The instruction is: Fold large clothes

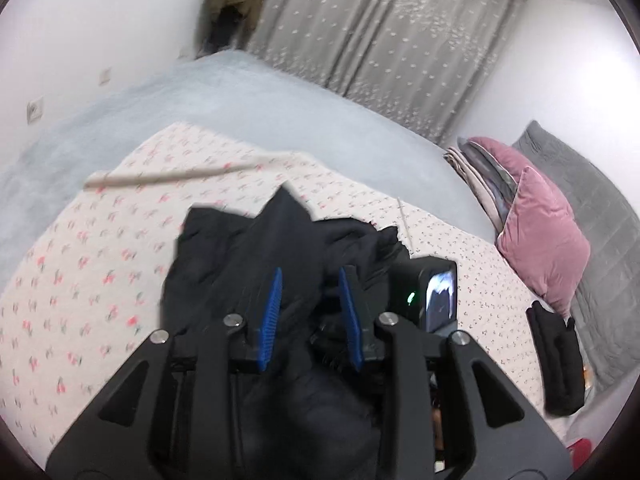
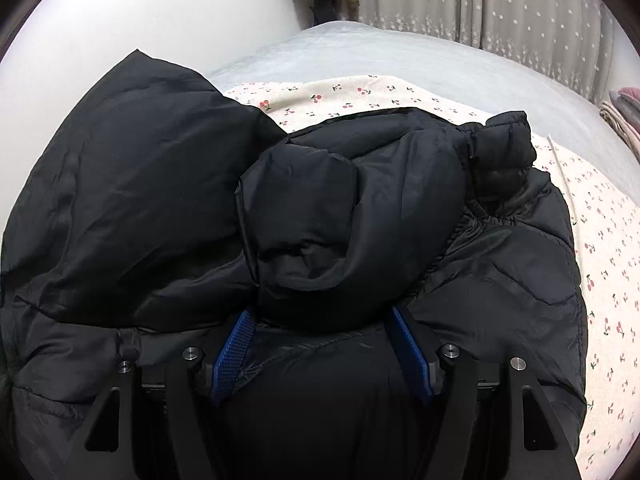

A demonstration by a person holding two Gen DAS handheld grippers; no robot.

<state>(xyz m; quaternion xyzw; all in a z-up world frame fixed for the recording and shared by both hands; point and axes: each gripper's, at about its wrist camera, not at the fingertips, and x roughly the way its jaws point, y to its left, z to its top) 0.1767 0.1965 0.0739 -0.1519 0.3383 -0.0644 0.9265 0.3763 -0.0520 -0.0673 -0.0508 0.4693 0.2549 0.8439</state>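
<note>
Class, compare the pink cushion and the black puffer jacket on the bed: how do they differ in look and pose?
The pink cushion is velvety and dusty pink; the black puffer jacket is shiny, quilted and black. The cushion stands propped against the grey pillow at the bed's edge; the jacket lies bunched on the cherry-print sheet. Both look soft and padded.

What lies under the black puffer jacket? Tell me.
The black puffer jacket rests on a cherry-print sheet spread over a grey bedcover. Whatever lies directly beneath the jacket is covered.
</note>
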